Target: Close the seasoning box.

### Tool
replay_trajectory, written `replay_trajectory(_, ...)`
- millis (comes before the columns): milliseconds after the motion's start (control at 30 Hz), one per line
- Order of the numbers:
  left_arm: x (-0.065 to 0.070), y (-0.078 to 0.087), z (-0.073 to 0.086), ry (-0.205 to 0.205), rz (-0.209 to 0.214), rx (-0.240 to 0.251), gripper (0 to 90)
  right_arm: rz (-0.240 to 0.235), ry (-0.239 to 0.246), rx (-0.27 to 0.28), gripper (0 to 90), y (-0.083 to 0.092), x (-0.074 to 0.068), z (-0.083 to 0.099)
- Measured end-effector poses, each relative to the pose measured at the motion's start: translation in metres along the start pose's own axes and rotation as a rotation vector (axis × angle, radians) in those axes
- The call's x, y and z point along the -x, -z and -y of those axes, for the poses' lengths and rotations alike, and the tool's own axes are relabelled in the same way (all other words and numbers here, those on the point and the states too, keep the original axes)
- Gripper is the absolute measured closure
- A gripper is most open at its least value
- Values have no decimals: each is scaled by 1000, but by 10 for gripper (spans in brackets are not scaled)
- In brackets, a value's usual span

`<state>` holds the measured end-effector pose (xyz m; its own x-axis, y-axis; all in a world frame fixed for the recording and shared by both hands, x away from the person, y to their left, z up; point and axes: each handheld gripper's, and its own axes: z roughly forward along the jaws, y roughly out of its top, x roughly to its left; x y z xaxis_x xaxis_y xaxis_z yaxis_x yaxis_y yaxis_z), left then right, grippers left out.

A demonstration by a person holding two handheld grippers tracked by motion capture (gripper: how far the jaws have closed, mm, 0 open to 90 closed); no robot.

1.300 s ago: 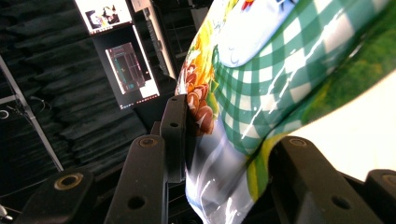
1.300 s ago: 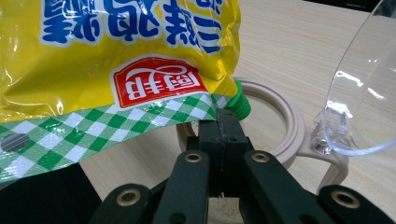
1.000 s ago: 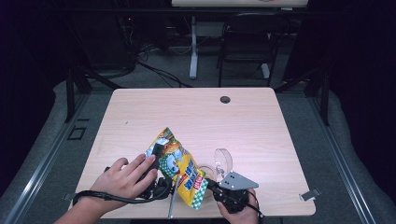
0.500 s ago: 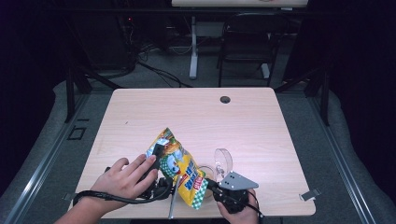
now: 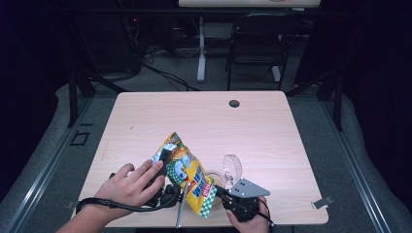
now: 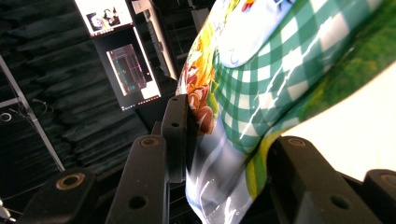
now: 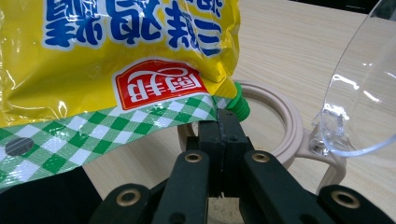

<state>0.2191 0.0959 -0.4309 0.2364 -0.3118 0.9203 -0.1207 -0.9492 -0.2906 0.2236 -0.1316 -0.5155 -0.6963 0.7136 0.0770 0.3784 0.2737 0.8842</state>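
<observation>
A yellow snack bag (image 5: 187, 174) with a green-checked bottom edge is held tilted above the table's front edge. My left gripper (image 5: 167, 158), under the person's left hand, is shut on the bag's upper part. In the left gripper view the bag (image 6: 280, 70) fills the gap between the two jaws of that gripper (image 6: 224, 154). My right gripper (image 5: 219, 192) is shut on the bag's lower corner; in the right gripper view its jaws (image 7: 222, 119) pinch the checked edge of the bag (image 7: 116, 51). Under that corner sits a beige container ring (image 7: 280, 126) with its clear lid (image 7: 359, 93) swung up.
The light wooden table (image 5: 204, 121) has a dark cable hole (image 5: 234, 103) near its far edge and a metal clip (image 5: 321, 203) at its front right. The clear lid (image 5: 232, 167) stands just right of the bag. A chair (image 5: 257, 43) stands beyond the table.
</observation>
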Motion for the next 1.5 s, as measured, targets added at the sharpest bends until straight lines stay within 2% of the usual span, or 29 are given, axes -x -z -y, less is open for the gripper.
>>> replay_trajectory(300,-3,1,0,-5,-6,0,668,-10,-2,4,900,1,-1,-1)
replay_trajectory(500,-4,2,1,-12,5,-5,669,-19,-15,5,900,2,-2,-1)
replay_trajectory(600,-4,2,2,-13,-6,-2,669,-25,-16,7,900,1,-2,-1)
replay_trajectory(633,-4,3,2,-11,8,-7,669,-26,-17,8,900,1,-2,-1)
replay_trajectory(733,-4,2,2,-7,9,-8,669,-28,-18,7,900,1,-3,-1)
replay_trajectory(1000,-5,3,2,-10,-3,-5,670,-38,-24,11,900,1,-3,-1)
replay_trajectory(1267,-6,3,5,-3,6,-13,670,-46,-27,15,900,0,-4,-3)
replay_trajectory(1367,-6,3,4,-8,-5,-15,671,-48,-28,15,900,-1,-4,-3)
replay_trajectory(1500,-7,4,5,-4,8,-18,671,-53,-28,14,900,-1,-4,-4)
